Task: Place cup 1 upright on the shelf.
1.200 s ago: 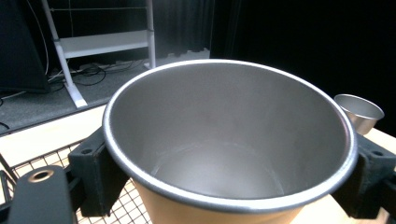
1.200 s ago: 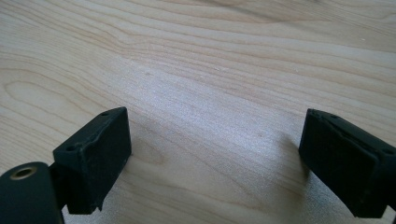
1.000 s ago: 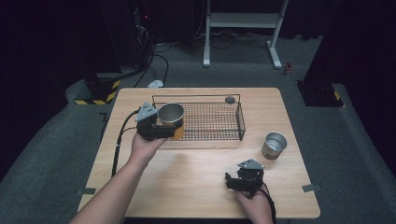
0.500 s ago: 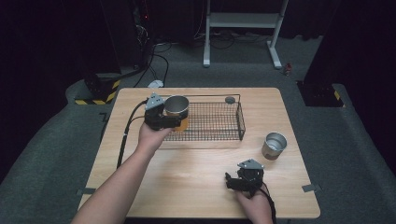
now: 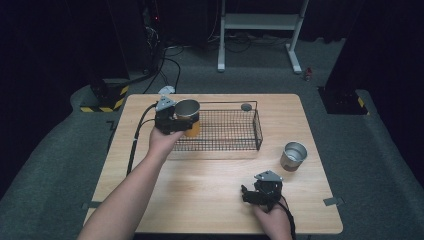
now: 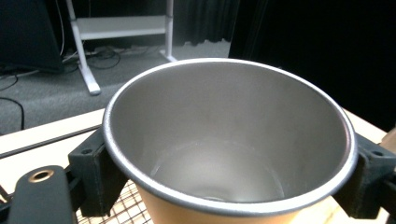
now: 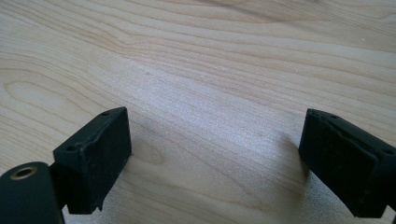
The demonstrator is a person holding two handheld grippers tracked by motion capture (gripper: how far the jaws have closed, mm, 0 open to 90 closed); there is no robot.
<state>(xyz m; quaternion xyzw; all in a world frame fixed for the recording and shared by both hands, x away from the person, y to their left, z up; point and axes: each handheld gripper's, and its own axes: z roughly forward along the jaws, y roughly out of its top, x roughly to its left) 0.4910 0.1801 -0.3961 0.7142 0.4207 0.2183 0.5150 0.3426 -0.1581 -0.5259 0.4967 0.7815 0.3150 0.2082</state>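
We find the left gripper (image 5: 176,121) clamping an orange steel-lined cup (image 5: 188,116) seemingly above the wire basket's (image 5: 257,131) corner, where it could catch the rim, while the right gripper (image 5: 256,192) rests open.

Orange cup (image 5: 188,118) showing silver inside w/ steel rim; black wire basket (image 5: 225,129) sitting at 12 o'clock; silver cup (image 5: 293,155) glinting at 3; table (image 5: 210,200) showing pale wood grain; both grippers black.
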